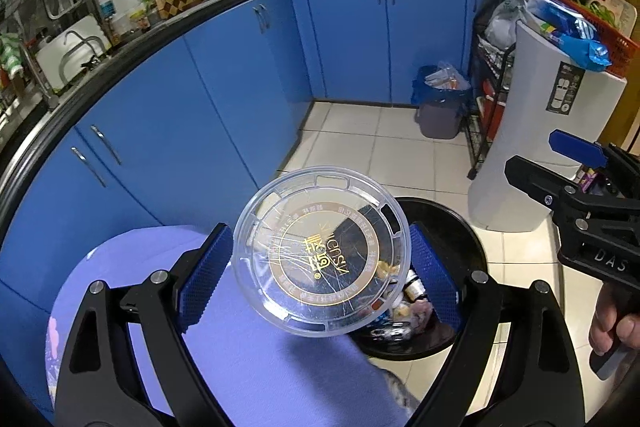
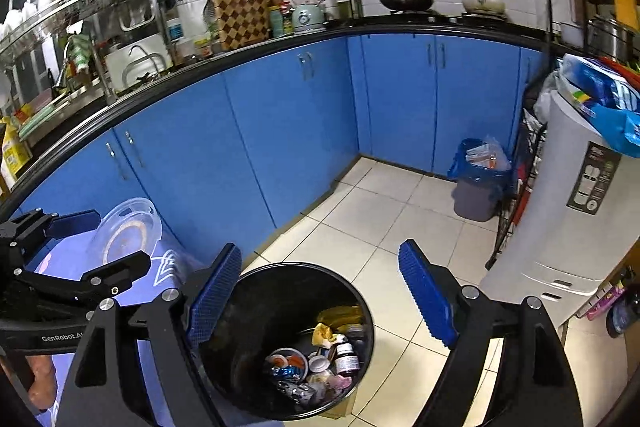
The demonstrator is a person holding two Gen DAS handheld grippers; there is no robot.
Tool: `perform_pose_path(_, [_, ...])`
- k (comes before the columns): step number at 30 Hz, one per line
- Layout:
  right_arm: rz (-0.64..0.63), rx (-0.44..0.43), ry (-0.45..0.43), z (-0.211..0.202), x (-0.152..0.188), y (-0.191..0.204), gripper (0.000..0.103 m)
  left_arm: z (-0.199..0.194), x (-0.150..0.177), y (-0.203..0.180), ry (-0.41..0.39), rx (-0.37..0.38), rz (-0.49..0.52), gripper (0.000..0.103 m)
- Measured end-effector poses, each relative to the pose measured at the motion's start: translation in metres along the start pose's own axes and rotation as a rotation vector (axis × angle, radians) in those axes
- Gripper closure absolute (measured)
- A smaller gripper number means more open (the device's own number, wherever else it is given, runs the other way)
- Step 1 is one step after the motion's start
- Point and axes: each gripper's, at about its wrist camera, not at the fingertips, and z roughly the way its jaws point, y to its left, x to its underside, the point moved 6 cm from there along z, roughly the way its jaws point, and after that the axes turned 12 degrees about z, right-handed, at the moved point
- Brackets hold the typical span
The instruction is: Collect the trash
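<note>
My left gripper (image 1: 320, 267) is shut on a clear round plastic lid (image 1: 322, 251) with a gold and black label, held tilted over the edge of the purple table (image 1: 248, 359) and partly above a black trash bin (image 1: 460, 227). The lid also shows in the right wrist view (image 2: 128, 231), between the left gripper's fingers (image 2: 76, 219). My right gripper (image 2: 320, 291) is open and empty, hovering above the black trash bin (image 2: 240, 327), which holds several pieces of trash (image 2: 316, 363). The right gripper shows at the right edge of the left wrist view (image 1: 560, 163).
Blue cabinets (image 2: 280, 131) run along the left and back under a black counter. A grey bin with a blue bag (image 2: 478, 183) stands in the far corner. A white appliance (image 2: 560, 207) and a black wire rack (image 1: 486, 99) stand on the right. White tiled floor (image 2: 372, 211) lies between.
</note>
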Motion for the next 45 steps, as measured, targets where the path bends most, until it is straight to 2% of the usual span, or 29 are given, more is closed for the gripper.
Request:
perform_pose_path(6, [0.041,0.011,-0.012,-0.006,-0.004,-0.019,0.024,0.004,-0.009,-0.013,-0.004,0.046,0.01,0.015])
perform_pose_path(9, [0.063,0.013,-0.009,-0.007,-0.004,-0.027,0.024,0.005,-0.011,-0.016,-0.005,0.044,0.014,0.007])
perform_pose_path(12, [0.066,0.018,-0.007,-0.006,-0.004,-0.03,0.024,0.006,-0.012,-0.016,0.001,0.049,0.006,0.004])
perform_pose_path(31, [0.042,0.01,0.0,-0.013,-0.002,-0.02,0.024,-0.001,-0.003,-0.007,0.013,0.05,-0.018,0.004])
perform_pose_path(45, [0.033,0.014,0.01,-0.016,0.002,-0.013,0.024,-0.006,-0.003,-0.013,0.004,0.038,0.016,0.004])
